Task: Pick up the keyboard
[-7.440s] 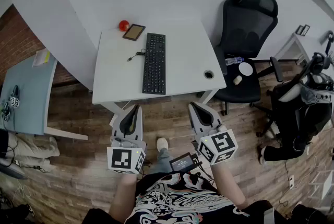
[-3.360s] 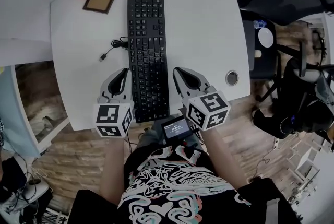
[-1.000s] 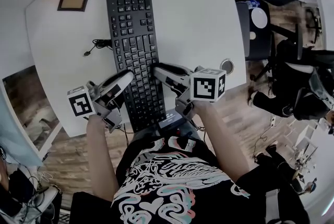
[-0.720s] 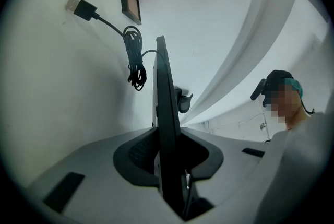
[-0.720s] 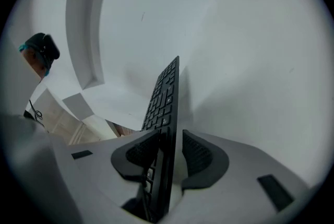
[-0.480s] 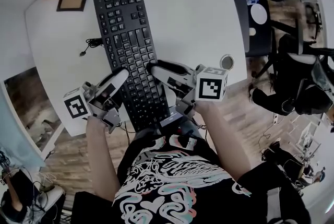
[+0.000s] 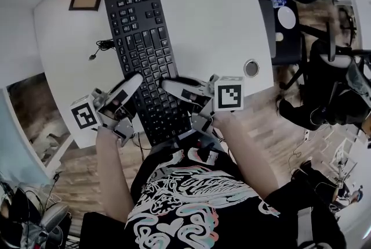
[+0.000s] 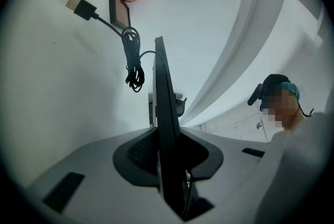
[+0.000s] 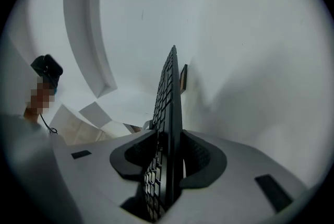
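Head view: left gripper [image 7: 135,78] pinches the keyboard [image 7: 137,27] at seven o'clock; right gripper [image 7: 166,84], at five, is opening around it, apparently loose, so the keyboard may twist free.

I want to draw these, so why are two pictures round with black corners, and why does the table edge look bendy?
Left gripper view: wide-angle lens, so a round picture with black corners; the close keyboard looks big, dark and soft. Right gripper view: same round frame, near keys blurry. Head view: the table edge bows, probably from the lens.
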A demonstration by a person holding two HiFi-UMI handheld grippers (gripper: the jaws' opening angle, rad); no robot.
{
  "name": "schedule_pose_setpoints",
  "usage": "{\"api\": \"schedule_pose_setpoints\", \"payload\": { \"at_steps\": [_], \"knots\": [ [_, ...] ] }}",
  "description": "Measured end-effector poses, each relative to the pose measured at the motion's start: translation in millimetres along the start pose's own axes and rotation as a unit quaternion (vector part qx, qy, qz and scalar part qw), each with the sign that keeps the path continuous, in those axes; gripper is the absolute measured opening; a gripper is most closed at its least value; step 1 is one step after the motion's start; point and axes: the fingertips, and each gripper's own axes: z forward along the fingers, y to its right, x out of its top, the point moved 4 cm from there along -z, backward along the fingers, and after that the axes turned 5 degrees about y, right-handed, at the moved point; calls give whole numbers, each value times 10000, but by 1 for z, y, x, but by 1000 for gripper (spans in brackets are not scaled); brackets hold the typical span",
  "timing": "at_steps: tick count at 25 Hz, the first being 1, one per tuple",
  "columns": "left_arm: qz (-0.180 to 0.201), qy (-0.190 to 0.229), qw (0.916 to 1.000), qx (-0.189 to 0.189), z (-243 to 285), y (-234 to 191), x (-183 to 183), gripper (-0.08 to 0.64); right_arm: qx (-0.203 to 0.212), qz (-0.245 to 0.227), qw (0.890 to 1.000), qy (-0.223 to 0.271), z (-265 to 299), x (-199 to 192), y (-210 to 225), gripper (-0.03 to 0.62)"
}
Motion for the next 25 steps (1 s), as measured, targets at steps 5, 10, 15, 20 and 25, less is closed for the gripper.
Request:
{"api": "schedule_pose_setpoints", "payload": {
  "at_steps": [5,10,15,20,25],
  "knots": [
    [58,75,9999,-119,-3,-4,-2,98,260,-38,9994,237,-3,1,-6,129],
    [262,-85,9996,-71,-2,-8,-1,110,152,-172,9993,294,-3,-1,-5,126],
    [422,-33,9991,-27,-1,-7,1,115,125,-306,9986,406,-5,-2,-8,126],
    [481,87,9988,-27,2,-5,6,118,130,-511,9976,447,-4,1,-14,126],
    [535,174,9984,13,5,9,7,123,329,-539,9964,571,-3,3,-32,126]
  ]
}}
